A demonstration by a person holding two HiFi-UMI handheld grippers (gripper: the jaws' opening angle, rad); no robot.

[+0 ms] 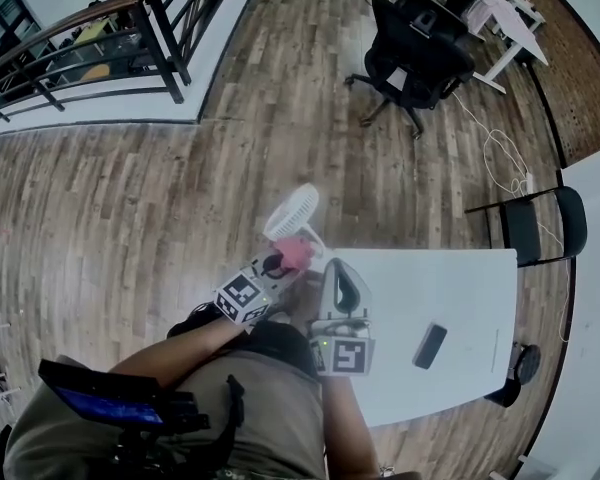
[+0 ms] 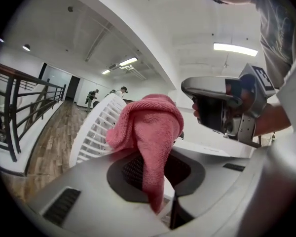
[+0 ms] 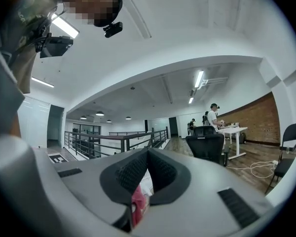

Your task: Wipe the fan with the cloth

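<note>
A small white fan (image 1: 291, 213) stands at the left edge of the white table (image 1: 460, 278). My left gripper (image 1: 278, 263) is shut on a pink cloth (image 1: 294, 252) just in front of the fan. In the left gripper view the cloth (image 2: 150, 122) bunches up out of the left gripper (image 2: 155, 164) and hangs down between its jaws, with the fan's grille (image 2: 96, 132) close behind it. My right gripper (image 1: 332, 268) is to the right of the cloth, over the table, with jaws together and nothing in them. In its own view the right gripper (image 3: 148, 154) points level past the fan.
A flat black object (image 1: 430, 345) lies on the table's right half. A black office chair (image 1: 415, 58) and a desk stand far off; a folding chair (image 1: 535, 223) sits past the table. A railing (image 1: 100, 38) is at top left. A cable (image 1: 505, 153) trails over the wood floor.
</note>
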